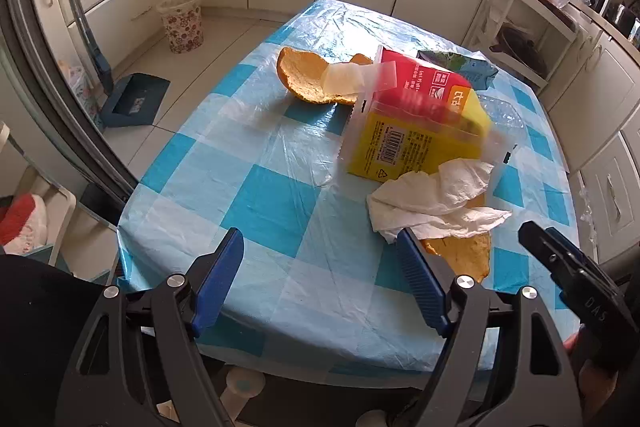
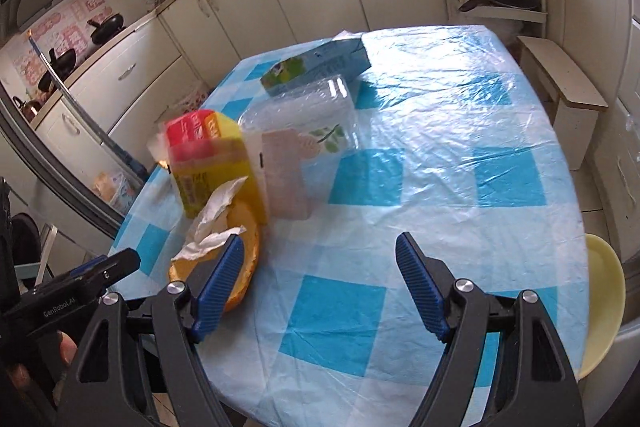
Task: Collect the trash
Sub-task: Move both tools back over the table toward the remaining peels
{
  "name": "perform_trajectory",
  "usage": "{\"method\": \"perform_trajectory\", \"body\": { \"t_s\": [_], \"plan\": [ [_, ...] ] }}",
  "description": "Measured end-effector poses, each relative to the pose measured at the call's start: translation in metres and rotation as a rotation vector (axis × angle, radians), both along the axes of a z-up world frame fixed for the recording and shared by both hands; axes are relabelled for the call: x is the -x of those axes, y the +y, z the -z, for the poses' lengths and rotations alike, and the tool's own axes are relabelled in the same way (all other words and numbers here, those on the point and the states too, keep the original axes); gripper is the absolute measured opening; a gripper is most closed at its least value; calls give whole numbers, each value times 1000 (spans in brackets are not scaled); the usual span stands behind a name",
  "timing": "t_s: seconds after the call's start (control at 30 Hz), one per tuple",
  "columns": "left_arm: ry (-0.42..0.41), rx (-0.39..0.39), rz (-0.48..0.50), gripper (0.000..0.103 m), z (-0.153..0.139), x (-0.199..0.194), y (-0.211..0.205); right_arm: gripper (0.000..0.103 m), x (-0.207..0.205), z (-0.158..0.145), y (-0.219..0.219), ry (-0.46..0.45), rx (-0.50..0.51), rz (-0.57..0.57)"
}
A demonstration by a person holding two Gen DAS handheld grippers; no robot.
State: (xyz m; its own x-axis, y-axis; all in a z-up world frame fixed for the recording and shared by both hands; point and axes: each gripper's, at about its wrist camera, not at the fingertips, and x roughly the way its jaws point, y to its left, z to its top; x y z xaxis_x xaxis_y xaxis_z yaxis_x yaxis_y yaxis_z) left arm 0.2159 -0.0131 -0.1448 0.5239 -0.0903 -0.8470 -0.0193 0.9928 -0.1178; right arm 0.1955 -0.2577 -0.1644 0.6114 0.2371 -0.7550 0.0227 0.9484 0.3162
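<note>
Trash lies on a table under a blue-and-white checked plastic cloth. A yellow and red carton stands inside a clear plastic wrapper. A crumpled white tissue rests over a peel piece. Another orange peel lies farther back. A blue and green carton and a clear plastic box sit behind. My left gripper hovers open over the near edge with nothing between its fingers. My right gripper is open and empty too, just right of the tissue.
A floral wastebasket stands on the floor by the white cabinets, with a blue dustpan nearer. A pale yellow chair is at the table's right edge. A low wooden stool stands beyond it. Pans sit on the counter.
</note>
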Motion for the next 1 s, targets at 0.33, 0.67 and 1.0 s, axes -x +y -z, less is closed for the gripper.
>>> {"method": "perform_trajectory", "body": {
  "t_s": [0.33,0.67,1.0],
  "plan": [
    [8,7,22,75,2,1,1,75,-13,15,34,47,66,-86],
    [17,17,19,75,4,-1,6,51,-16,15,58,15,133,-162],
    [11,-9,63,75,6,0,-4,12,-14,9,52,13,108,-194]
  ]
}}
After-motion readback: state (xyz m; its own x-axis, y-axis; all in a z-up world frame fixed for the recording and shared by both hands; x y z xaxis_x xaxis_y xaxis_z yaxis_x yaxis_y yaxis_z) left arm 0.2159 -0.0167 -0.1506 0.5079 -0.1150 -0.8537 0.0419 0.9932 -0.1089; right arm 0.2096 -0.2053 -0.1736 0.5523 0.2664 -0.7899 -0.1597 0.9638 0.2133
